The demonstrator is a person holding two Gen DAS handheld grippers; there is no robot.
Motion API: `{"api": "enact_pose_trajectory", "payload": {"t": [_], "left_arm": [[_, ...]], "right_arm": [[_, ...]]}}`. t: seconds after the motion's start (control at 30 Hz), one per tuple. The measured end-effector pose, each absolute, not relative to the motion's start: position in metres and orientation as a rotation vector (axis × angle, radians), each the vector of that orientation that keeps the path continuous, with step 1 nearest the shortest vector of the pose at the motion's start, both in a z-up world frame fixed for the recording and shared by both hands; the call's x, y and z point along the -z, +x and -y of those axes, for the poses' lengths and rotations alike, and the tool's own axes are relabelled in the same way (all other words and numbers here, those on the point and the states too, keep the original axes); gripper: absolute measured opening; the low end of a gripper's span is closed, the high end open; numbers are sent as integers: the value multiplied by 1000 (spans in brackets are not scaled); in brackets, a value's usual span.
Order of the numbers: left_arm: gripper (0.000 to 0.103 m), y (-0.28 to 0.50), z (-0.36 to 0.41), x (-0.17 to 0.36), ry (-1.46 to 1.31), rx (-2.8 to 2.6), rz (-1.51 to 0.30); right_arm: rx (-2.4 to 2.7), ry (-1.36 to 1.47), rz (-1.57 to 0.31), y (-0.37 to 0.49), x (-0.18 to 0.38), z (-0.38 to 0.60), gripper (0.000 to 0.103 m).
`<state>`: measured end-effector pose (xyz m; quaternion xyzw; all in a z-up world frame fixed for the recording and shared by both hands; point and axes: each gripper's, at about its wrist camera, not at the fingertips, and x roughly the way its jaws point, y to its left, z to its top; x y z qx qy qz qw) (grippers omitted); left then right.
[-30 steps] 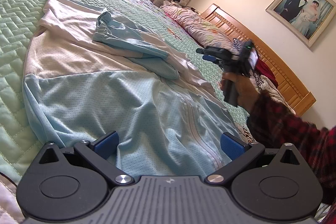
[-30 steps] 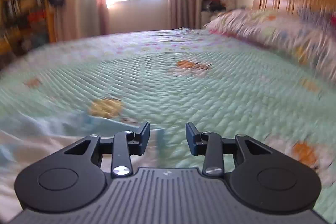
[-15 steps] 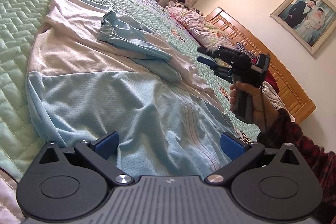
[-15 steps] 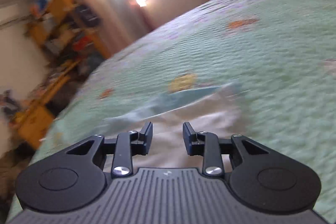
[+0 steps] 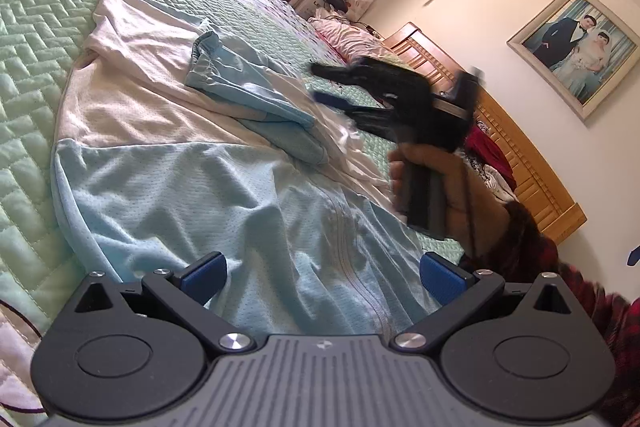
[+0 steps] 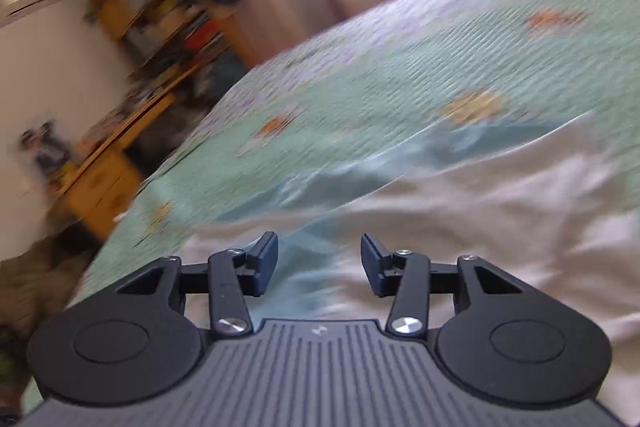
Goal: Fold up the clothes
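A light blue and white zip jacket (image 5: 192, 187) lies spread on the green quilted bed (image 5: 24, 39), one blue sleeve (image 5: 256, 103) folded across its white upper part. My left gripper (image 5: 322, 273) stands wide open just above the blue hem, nothing between its fingers. In the left wrist view my right gripper (image 5: 326, 83), blurred and held by a hand in a red plaid sleeve, hovers over the jacket's far side beside the sleeve. In the right wrist view the right gripper (image 6: 319, 259) has its jaws opening, empty, above the jacket (image 6: 460, 211).
Pink pillows (image 5: 352, 39) and a wooden headboard (image 5: 516, 155) bound the bed on the right. A framed photo (image 5: 576, 43) hangs on the wall. An orange shelf unit (image 6: 160, 11) stands beyond the bed's far edge. Bare quilt surrounds the jacket.
The right gripper swung left over the jacket, turned toward the shelf side of the room, and its jaws widened. The left gripper stayed put and open.
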<state>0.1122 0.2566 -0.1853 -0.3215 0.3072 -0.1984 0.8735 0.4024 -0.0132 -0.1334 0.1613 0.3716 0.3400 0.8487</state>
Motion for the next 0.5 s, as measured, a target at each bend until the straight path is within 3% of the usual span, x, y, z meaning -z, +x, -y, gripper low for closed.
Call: {"api": "enact_pose_trajectory", "payload": {"t": [0.07, 0.27, 0.4, 0.5], "left_arm": [[102, 111, -258, 185, -680, 407, -641], [102, 107, -267, 184, -687, 383, -636], [102, 107, -270, 183, -685, 347, -650], [102, 104, -275, 182, -697, 316, -646]], "right_arm": [[-719, 280, -904, 408, 149, -22, 50], [-785, 139, -738, 371, 120, -67, 52], [-839, 48, -905, 375, 146, -103, 57], [-855, 86, -799, 366, 133, -97, 57]]}}
